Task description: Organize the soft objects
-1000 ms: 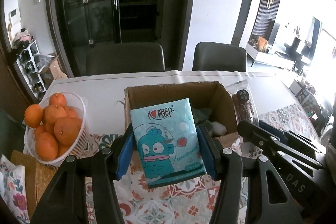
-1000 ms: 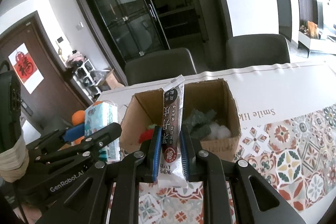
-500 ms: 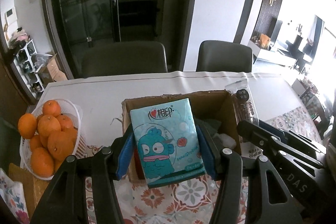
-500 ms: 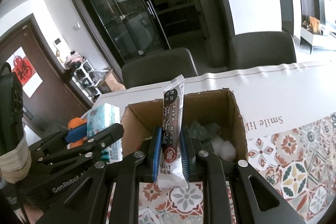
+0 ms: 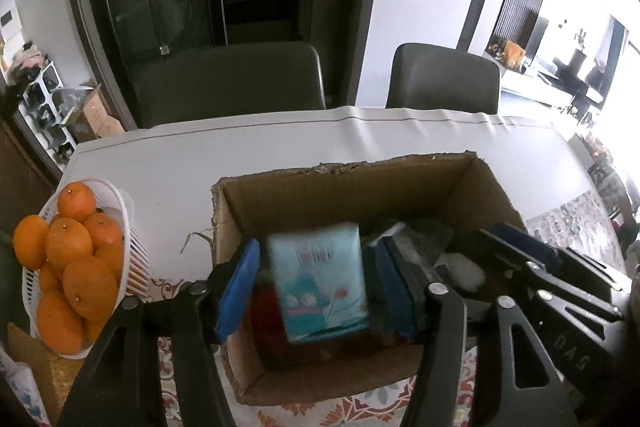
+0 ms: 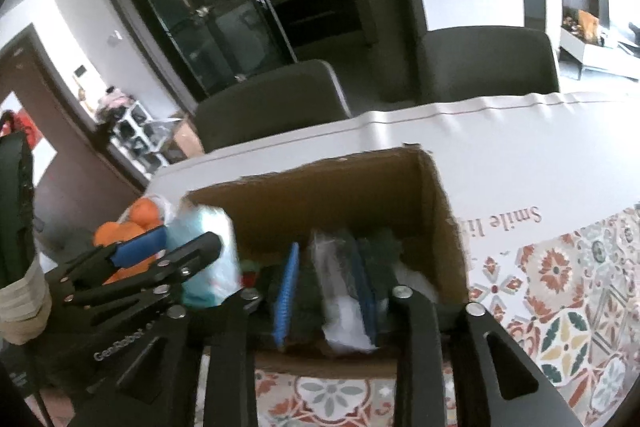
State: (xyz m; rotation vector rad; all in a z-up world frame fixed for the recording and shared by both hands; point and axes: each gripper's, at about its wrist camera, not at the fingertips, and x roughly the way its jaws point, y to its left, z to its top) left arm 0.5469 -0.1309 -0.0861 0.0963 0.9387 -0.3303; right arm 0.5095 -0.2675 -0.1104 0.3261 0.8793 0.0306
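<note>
Both hand-held grippers hang over the open brown cardboard box (image 5: 348, 187): our left gripper (image 5: 316, 287) has its blue-padded fingers spread wider than the light-blue tissue pack with the cartoon fish print (image 5: 320, 287), which sits blurred between them with a gap showing on each side, over the box's left half. Our right gripper (image 6: 328, 299) is likewise parted, and the clear-and-dark plastic snack packet (image 6: 340, 291) lies against its right pad, well apart from the left one; whether it is touching that pad we cannot tell through the blur. We see the white table (image 5: 280, 143) carrying everything, with a patterned floral tile-print cloth (image 6: 560, 307) across its near side and the box standing at the cloth's far edge. Two dark grey upholstered chairs (image 5: 228, 83) stand behind the table. To the left of the box stands a white slatted plastic basket (image 5: 132, 247) piled with oranges (image 5: 76, 251). Inside the box we make out dark green soft material (image 6: 380, 251), something red (image 5: 266, 311) beside the tissue pack, and a small white fluffy ball (image 5: 460, 267) toward the right wall.
</note>
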